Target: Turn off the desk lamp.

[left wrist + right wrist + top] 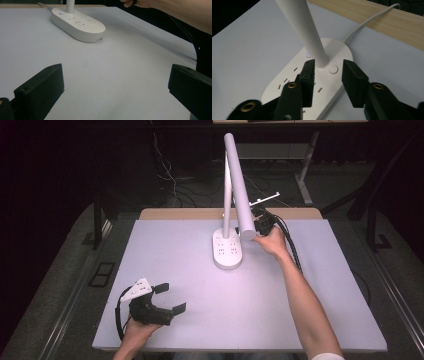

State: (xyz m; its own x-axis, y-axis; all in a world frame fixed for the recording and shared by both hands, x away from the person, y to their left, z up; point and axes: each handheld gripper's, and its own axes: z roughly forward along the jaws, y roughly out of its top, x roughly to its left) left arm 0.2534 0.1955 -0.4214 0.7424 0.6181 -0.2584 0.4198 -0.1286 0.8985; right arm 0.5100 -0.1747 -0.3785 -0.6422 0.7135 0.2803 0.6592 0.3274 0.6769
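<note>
Lamp: a white desk lamp stands at the upper middle of the high view, on the far half of the worktop; a slim stem rises from its base and a long round tube head slants toward the lower right of that frame.
Base: the lamp base is a smooth, matte white oval slab with rounded ends; its top carries rows of socket slots, a round push button and a small lit blue dot beside the stem.
Right gripper: the right gripper hangs just over the base, its black block-shaped jaws part open on either side of the stem's foot, pressing on nothing; in the high view it sits just right of the tube's lower end, mostly hidden by the hand.
Right gripper view adds: a white cord leaving the base across a pale wooden strip, plus brass screw heads on the jaw arms.
Left gripper: the left gripper rests at the lower left of the high view, well apart from the lamp, jaws wide open and empty, a grey three-cornered plate on top.
Left gripper view adds: the base's side wall at upper left and the person's right forearm at upper right.
Worktop: flat, matte, pale lilac-white sheet.
</note>
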